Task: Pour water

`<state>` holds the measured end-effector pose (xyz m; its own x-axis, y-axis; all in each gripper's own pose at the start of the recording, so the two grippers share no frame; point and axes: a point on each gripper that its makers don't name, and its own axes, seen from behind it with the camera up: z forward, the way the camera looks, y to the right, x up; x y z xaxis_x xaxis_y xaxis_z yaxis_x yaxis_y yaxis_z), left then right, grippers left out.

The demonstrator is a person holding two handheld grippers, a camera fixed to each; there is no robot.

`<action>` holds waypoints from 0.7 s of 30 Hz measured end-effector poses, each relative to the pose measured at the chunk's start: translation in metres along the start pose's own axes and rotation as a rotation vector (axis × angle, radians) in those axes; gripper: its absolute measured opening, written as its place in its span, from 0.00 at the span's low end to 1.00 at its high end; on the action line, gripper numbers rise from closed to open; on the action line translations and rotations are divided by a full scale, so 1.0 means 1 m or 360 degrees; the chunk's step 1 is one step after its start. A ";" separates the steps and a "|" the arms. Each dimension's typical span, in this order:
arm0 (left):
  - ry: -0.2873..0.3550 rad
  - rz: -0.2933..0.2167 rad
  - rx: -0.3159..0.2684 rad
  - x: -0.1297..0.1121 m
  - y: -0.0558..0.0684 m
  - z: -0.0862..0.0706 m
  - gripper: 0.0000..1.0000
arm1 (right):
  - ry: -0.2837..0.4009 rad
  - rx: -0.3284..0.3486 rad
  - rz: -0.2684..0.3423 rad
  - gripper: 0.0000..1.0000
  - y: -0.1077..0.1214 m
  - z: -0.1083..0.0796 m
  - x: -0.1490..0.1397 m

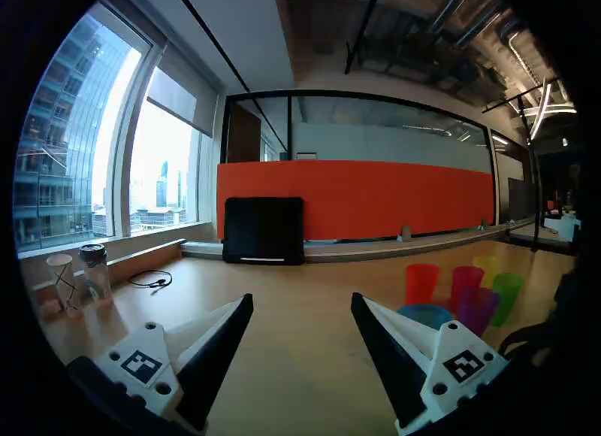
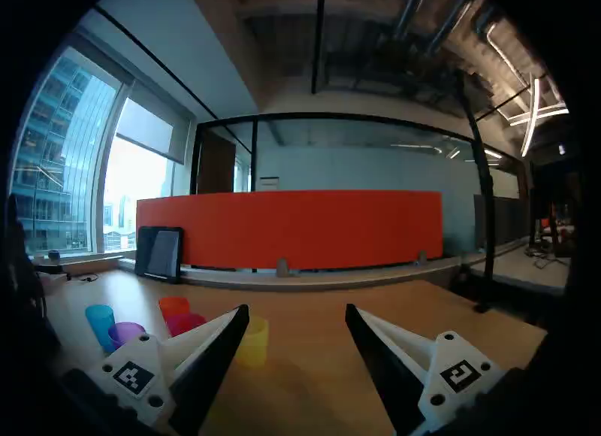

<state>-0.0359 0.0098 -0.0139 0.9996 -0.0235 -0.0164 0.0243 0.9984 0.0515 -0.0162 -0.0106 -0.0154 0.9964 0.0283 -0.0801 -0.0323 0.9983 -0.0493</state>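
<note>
In the left gripper view the left tool (image 1: 301, 296) hangs released and empty, and the coloured cups (image 1: 466, 286) stand upright on the surface (image 1: 300, 376), short of the orange partition (image 1: 353, 199) and off to the tool's right. In the right gripper view the right tool (image 2: 297, 308) is equally spread and empty, with the cups short of the partition on its left (yellow cup (image 2: 254, 340) nearest), so either tool would probably reach inward.

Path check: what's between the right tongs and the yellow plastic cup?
Nothing. In the right gripper view, bare light wooden tabletop runs from the open right tongs to the translucent yellow plastic cup.
</note>
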 end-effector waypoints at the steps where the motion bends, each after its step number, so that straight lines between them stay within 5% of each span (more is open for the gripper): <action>1: 0.0000 0.0000 0.0000 0.000 0.000 0.000 0.97 | -0.0006 -0.0003 0.0000 0.99 0.001 0.001 -0.003; 21: 0.0000 0.0000 -0.0001 0.000 0.000 0.001 0.97 | -0.0084 -0.0024 0.0009 1.00 0.007 0.009 -0.035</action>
<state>-0.0359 0.0098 -0.0126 0.9996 -0.0235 -0.0164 0.0243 0.9984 0.0509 -0.0501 -0.0043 -0.0040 0.9989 0.0369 -0.0276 -0.0386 0.9972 -0.0637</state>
